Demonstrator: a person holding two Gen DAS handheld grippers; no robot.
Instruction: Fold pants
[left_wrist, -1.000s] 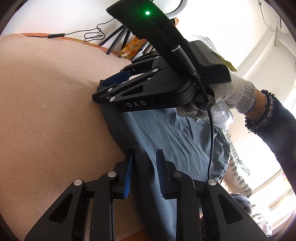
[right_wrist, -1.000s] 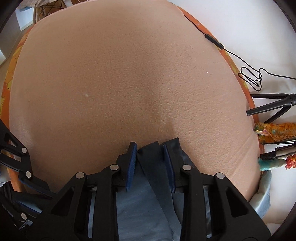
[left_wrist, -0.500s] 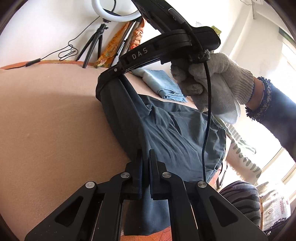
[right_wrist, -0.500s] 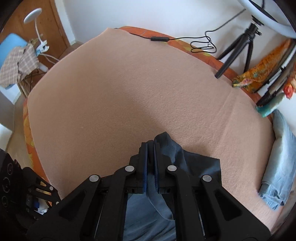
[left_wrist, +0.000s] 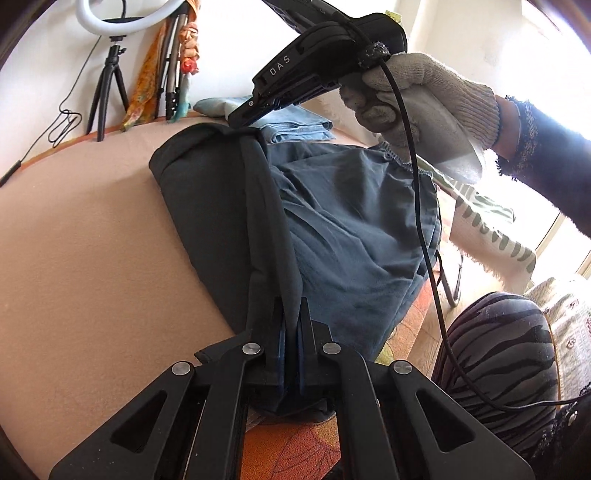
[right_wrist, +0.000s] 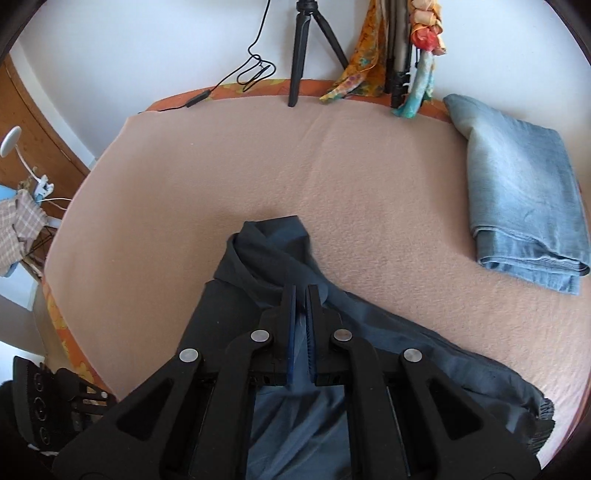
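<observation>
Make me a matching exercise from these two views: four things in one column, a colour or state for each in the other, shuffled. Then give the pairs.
Things:
1. pants
2. jeans
3. blanket
4. left tool

Colour or state:
A. peach-coloured, spread flat
B. shut on cloth
C. dark grey-blue, edge lifted
D. light blue, folded

Pairs: 1-C, 2-D, 3-A, 4-B

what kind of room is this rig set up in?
Probably a bedroom at home, used for recording. The dark pants lie on a bed-like surface under a peach blanket, folded jeans beside them, and a ring light on a tripod at the wall.
</observation>
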